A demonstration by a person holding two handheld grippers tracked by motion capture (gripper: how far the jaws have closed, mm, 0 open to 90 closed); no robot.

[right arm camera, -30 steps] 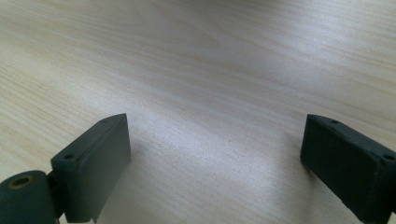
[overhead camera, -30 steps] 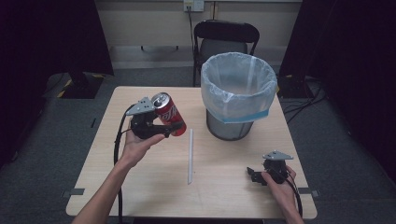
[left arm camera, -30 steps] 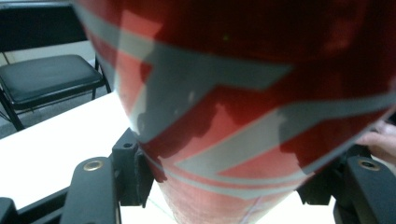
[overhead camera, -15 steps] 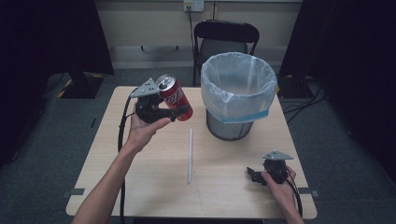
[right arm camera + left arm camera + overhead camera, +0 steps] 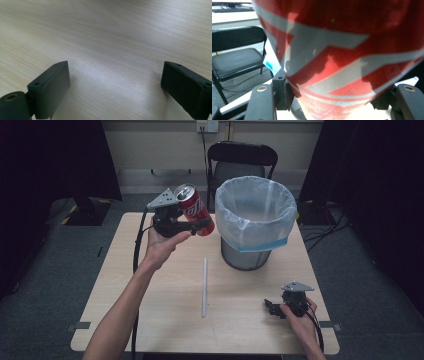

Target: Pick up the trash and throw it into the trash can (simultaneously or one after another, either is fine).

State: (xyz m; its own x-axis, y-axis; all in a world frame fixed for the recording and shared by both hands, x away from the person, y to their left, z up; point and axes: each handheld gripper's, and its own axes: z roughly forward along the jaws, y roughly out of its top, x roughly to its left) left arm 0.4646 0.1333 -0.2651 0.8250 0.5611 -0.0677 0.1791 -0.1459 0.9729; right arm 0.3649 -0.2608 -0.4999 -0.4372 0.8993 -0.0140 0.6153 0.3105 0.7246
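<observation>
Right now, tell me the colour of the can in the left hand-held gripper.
The can is red with white markings, clearest in the left gripper view.

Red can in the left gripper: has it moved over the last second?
Yes. The red can, held in the left gripper, has moved up and toward the lined bin, now close to its rim.

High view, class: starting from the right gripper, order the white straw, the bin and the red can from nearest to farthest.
From the right gripper:
1. White straw, lying mid-table to its left.
2. Bin, standing at the table's far side.
3. Red can, held aloft in the left gripper.
</observation>
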